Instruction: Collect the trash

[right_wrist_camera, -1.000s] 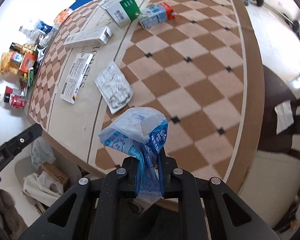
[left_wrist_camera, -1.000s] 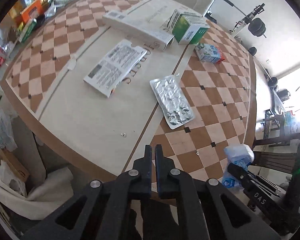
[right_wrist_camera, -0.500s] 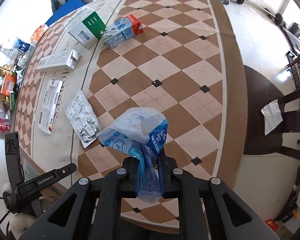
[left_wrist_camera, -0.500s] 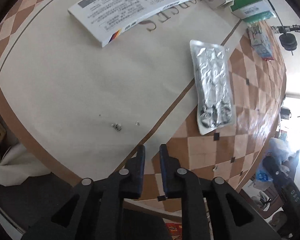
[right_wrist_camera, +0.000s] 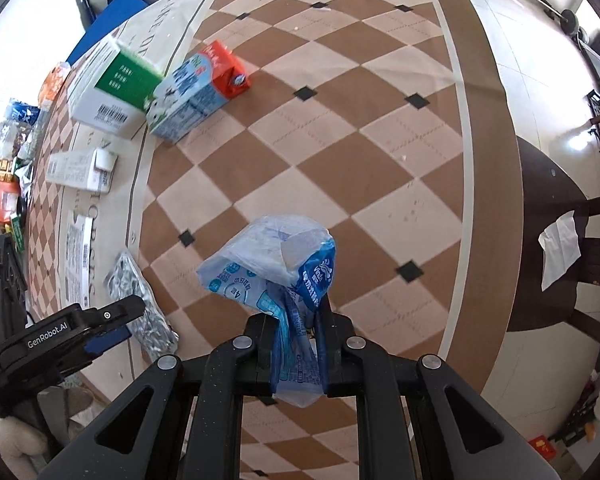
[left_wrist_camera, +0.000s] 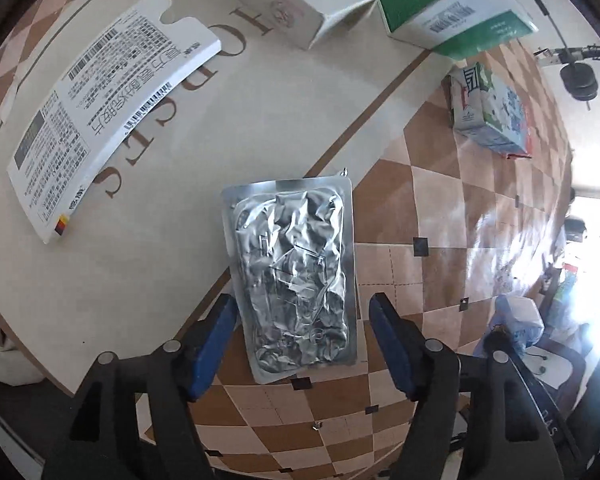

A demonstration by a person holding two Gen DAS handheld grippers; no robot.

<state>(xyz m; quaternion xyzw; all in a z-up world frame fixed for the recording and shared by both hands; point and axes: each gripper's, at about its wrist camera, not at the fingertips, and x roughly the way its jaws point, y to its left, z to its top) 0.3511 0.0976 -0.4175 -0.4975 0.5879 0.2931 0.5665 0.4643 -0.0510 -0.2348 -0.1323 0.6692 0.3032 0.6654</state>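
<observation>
The light, thin, crinkly foil blister pack (left_wrist_camera: 296,276), lying flat on the surface (left_wrist_camera: 440,216) just beside the white medicine box (left_wrist_camera: 100,120), is being straddled by the left gripper (left_wrist_camera: 300,344)'s opening fingers (left_wrist_camera: 214,344), best pinched across its stiff rims, while a soft blue plastic bag (right_wrist_camera: 276,276) is being gripped by the closed right gripper (right_wrist_camera: 296,344).

The bench (right_wrist_camera: 380,128) carries a brown and cream checkered cloth with a brown border band and a cream centre strip printed with large letters. In the right wrist view, a dark wooden chair (right_wrist_camera: 548,240) stands at the right edge of the frame, with a white crumpled paper (right_wrist_camera: 558,252) on its seat. Dumbbells (right_wrist_camera: 568,20) lie on the pale floor at upper right. A blue panel (right_wrist_camera: 112,20) sits beyond the bench at upper left.
</observation>
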